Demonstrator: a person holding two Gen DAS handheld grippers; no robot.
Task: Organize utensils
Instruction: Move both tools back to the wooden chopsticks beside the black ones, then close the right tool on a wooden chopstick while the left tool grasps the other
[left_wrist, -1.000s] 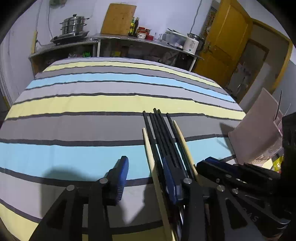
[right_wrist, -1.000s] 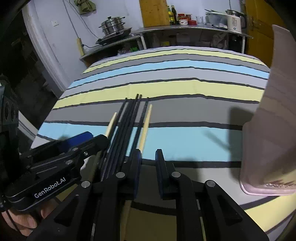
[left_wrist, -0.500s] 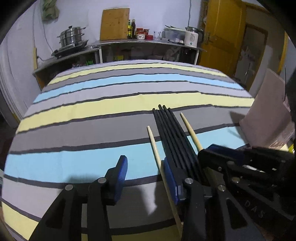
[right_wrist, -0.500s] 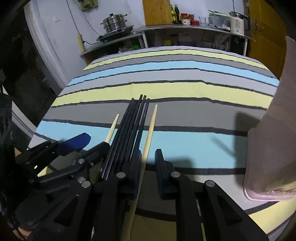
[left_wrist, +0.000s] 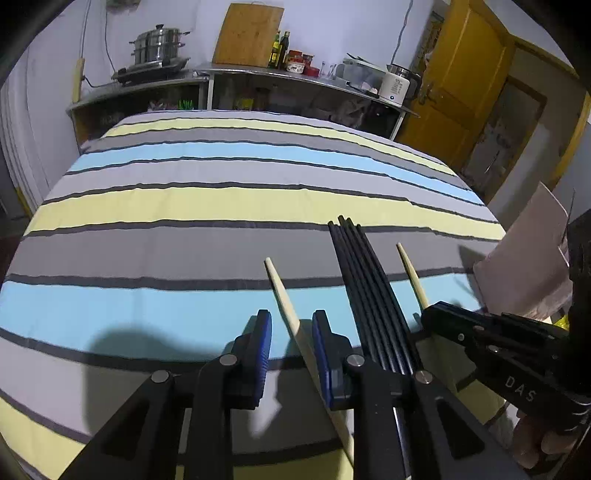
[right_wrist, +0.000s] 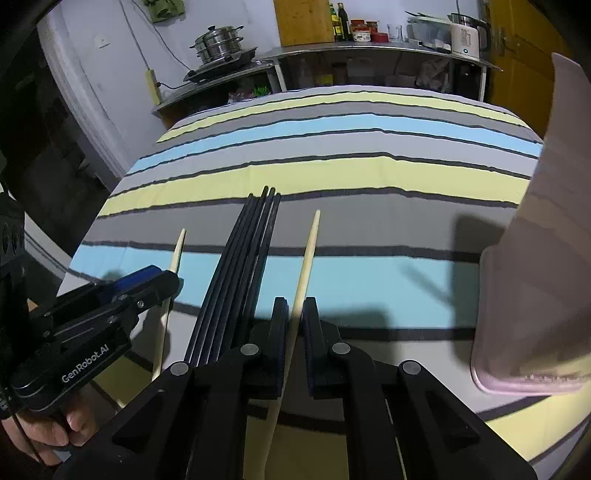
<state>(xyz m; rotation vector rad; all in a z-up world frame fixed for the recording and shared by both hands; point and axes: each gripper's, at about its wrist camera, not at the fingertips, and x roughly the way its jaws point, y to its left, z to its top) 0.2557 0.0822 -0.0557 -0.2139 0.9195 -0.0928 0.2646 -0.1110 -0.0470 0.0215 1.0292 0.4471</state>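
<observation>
Black chopsticks bundled on striped cloth, between two pale sticks. Right gripper nearly closed around right pale stick; contact unclear. Left gripper apart, straddling left pale stick, ungripped. Pink holder near right. Judged: sorting begun, nothing stowed.

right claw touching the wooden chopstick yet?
Cannot tell. In the right wrist view the right claw straddles the wooden chopstick, fingers nearly closed around it, but no plain contact or gap shows.

Striped cloth is spread over the table. White walls behind; steel counter is set along them, cutting board leaned upright, yellow door at right
</observation>
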